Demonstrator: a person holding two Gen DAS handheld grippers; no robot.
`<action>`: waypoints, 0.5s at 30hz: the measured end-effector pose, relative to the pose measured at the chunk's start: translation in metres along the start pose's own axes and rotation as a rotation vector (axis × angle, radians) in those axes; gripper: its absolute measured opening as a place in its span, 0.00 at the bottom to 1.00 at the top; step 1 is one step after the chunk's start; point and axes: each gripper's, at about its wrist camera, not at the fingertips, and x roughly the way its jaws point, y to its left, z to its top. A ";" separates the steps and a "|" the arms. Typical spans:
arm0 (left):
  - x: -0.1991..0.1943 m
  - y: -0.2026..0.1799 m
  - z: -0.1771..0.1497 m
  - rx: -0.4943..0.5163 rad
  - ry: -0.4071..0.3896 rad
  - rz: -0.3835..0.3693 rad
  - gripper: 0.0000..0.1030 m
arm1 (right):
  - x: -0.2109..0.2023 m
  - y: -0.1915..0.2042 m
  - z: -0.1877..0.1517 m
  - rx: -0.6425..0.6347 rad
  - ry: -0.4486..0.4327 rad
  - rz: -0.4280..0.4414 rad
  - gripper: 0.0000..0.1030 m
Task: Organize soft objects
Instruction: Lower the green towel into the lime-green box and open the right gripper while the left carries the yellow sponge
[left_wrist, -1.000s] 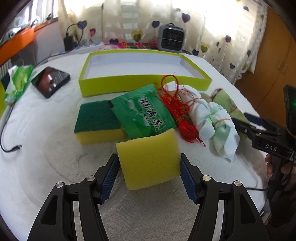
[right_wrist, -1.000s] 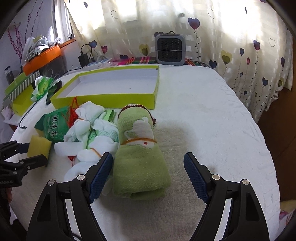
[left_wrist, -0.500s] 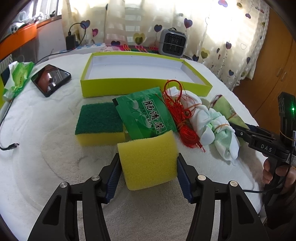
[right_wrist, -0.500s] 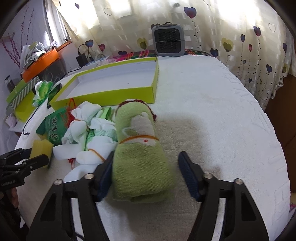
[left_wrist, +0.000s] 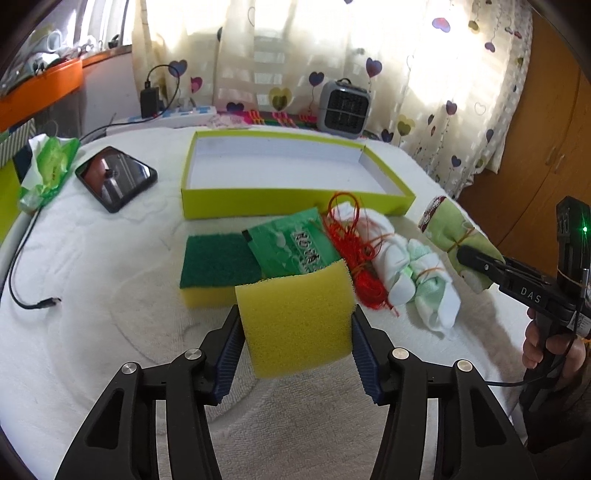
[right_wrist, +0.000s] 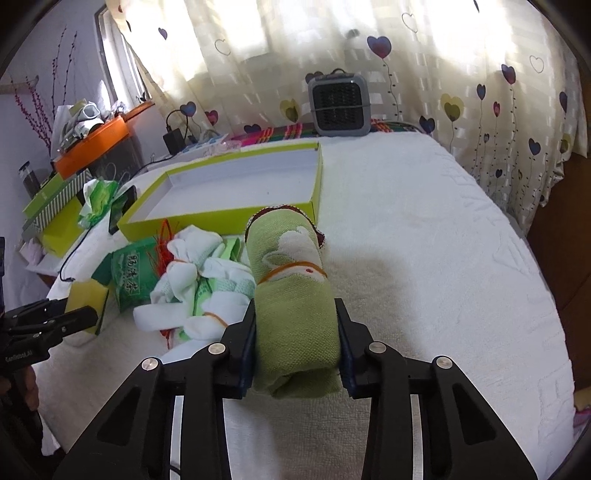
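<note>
The left claw (left_wrist: 295, 343) grips the yellow sponge (left_wrist: 295, 317), lifted just off the surface (left_wrist: 92, 332). The right claw (right_wrist: 295, 347), jaws just closing, pinches the rolled green towel (right_wrist: 291, 295) near its end; it could sag or slip before reaching the box (right_wrist: 221, 218).

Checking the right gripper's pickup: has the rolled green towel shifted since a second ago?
Yes. The rolled green towel now tilts up off the white cover, its far end nearer the yellow-green box; the jaws just closed on it.

A plain yellow sponge (left_wrist: 295, 317) is tilted, nearest on the left. A rolled green towel (right_wrist: 295, 295), banded, lies lengthwise on the right. White socks (left_wrist: 413, 273), red string (left_wrist: 354, 251), a green packet (left_wrist: 291, 247) and a green-topped sponge (left_wrist: 218, 266) lie between, before the empty yellow-green tray (left_wrist: 258, 201).
</note>
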 end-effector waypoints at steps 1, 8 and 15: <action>-0.002 0.000 0.002 -0.001 -0.003 -0.002 0.52 | -0.003 0.002 0.003 -0.004 -0.010 0.001 0.36; -0.008 0.007 0.029 0.015 -0.021 0.005 0.52 | -0.013 0.014 0.021 -0.038 -0.051 -0.020 0.36; -0.004 0.019 0.068 0.021 -0.040 0.014 0.52 | -0.006 0.020 0.046 -0.022 -0.073 -0.026 0.36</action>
